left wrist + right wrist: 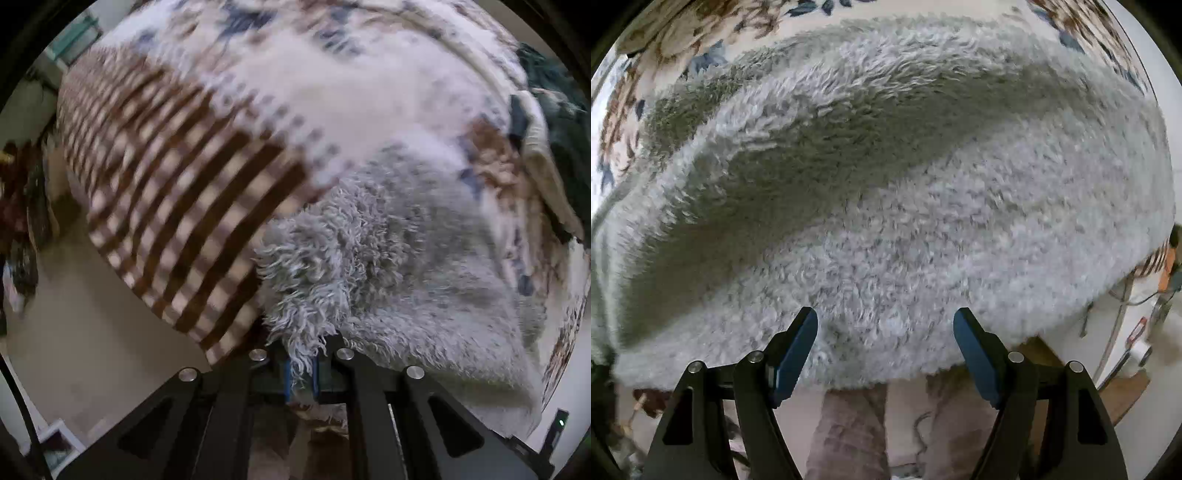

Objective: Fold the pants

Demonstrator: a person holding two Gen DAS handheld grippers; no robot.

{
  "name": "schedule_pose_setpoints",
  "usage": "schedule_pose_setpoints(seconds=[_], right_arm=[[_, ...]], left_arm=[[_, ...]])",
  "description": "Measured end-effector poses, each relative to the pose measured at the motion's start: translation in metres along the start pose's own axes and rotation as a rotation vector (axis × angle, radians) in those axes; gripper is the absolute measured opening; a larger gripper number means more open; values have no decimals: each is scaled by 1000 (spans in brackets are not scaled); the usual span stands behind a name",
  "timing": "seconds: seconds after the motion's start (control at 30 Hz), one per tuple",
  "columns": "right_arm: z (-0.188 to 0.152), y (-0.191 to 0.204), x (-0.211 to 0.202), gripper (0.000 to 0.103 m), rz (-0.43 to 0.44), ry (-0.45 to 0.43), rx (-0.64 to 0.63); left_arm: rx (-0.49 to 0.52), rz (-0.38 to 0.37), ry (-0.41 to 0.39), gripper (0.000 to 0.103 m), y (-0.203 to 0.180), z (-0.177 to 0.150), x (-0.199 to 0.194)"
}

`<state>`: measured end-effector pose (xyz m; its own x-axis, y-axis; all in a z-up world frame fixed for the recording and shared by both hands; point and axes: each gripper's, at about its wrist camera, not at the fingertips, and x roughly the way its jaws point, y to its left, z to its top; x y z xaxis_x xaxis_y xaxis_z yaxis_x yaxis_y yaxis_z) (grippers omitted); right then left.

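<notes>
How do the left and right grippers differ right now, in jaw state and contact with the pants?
The left gripper is shut, pinching a tuft of the fuzzy grey pants between its blue pads; the right gripper stands wide open, gripping nothing. The left holds the fabric's edge; the right's fingers straddle the pants' near edge. Both have black frames and blue pads.

Left tongs (301, 373) clamped, right tongs (885, 339) agape.

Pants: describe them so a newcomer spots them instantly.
Start at the bed, covered by a floral blanket with a brown-striped border. The pants lie on it at the near edge, a corner pinched in the left gripper. They alone are plain pale grey shaggy fleece, unpatterned.
</notes>
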<state>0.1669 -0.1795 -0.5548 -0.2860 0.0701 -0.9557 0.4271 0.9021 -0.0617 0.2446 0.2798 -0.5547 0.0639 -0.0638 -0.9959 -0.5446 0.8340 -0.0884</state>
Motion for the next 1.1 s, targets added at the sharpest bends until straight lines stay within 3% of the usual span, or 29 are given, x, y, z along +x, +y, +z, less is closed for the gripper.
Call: schedule_pose_setpoints(seconds=[0.2,0.23,0.27,0.33,0.43,0.63,0.73,0.8,0.87,0.9,0.93,0.97,1.1], right_arm=[[-43,-46,7,78,191,61,209],[-47,-50,13,73,199,78,238],[-50,-55,17,65,246,71,278],[-52,-58,22,9,284,37,319],[-56,-63,17,6,302,4,350],[-102,-64,-26,5,235,-56,214],[-104,-53,-8,10,171,46,102],[-98,-48,-4,13,182,122,74],[-91,-42,-26,28,205,116,25],[-86,-36,-46,45,212,85,-21],[-82,-28,-64,62,238,63,-62],[-76,-16,-80,66,273,49,-100],[-25,37,-116,67,366,-1,-226]], left_arm=[[67,20,-41,6,-14,-5,4],[70,23,-41,6,-16,-4,4],[75,24,-38,6,-17,-4,5],[74,26,-35,6,-20,-2,7],[86,32,-34,6,-22,-4,5],[103,46,-53,6,-10,-16,-15],[146,96,35,12,-9,-19,18],[132,105,99,17,-7,-21,30],[127,112,69,32,-6,-27,15],[136,120,42,55,-6,-33,2],[146,140,21,89,-7,-37,-9],[157,160,-4,99,-11,-42,-22],[200,145,-72,101,-43,-42,-48]])
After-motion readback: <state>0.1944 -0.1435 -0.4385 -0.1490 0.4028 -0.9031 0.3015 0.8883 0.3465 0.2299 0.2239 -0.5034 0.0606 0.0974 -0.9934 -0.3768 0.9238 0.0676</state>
